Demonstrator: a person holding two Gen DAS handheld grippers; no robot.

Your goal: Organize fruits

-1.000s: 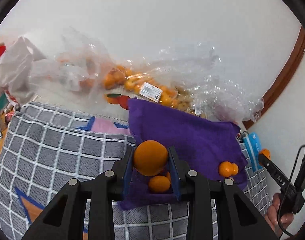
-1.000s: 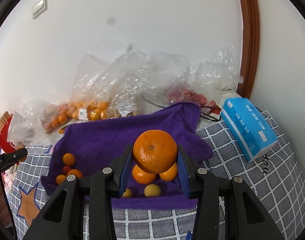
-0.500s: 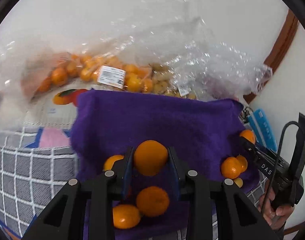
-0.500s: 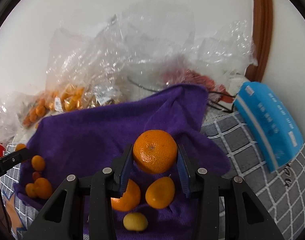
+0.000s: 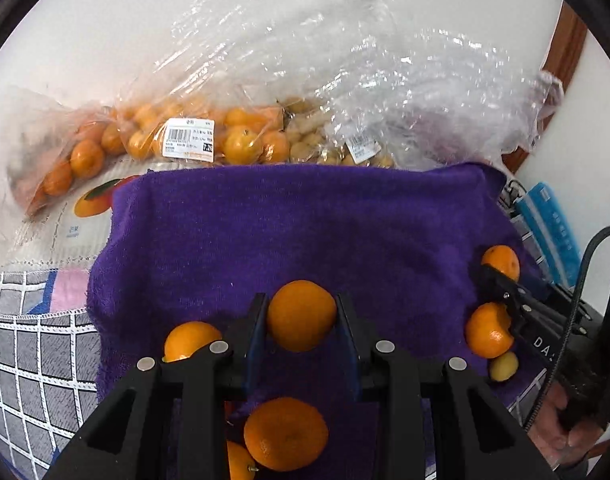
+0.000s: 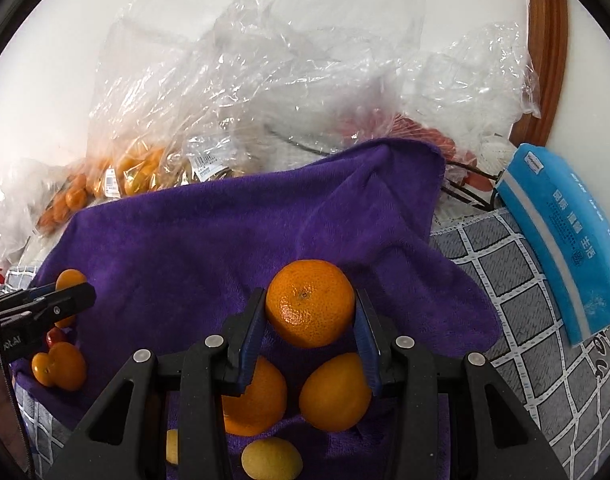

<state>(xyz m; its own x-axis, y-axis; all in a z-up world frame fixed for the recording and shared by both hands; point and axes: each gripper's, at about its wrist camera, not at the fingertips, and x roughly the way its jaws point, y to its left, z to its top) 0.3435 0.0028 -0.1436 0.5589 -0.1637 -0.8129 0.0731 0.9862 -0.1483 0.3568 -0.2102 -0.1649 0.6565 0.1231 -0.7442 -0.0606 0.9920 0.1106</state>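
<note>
- Left gripper (image 5: pixel 301 320): black angular frame, blue pads lining its fingers (image 5: pixel 253 332), round silver screws on top.
- Right gripper (image 6: pixel 309 320): same black frame, blue pads, silver screws.
- Right hand (image 5: pixel 561 436): bare skin beside a black cable (image 5: pixel 577 280).

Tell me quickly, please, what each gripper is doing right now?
Left gripper: closed on a mandarin above the purple towel.
Right gripper: closed on a larger orange.

Left gripper (image 5: pixel 301 318) reaching forward, its 2 blue-lined fingers (image 5: pixel 253 334) pinched on an orange (image 5: pixel 301 315), right gripper (image 6: pixel 310 322) level beside it, clamped on a bigger orange (image 6: pixel 310 303), bare hand (image 5: pixel 561 432) gripping the right handle
</note>
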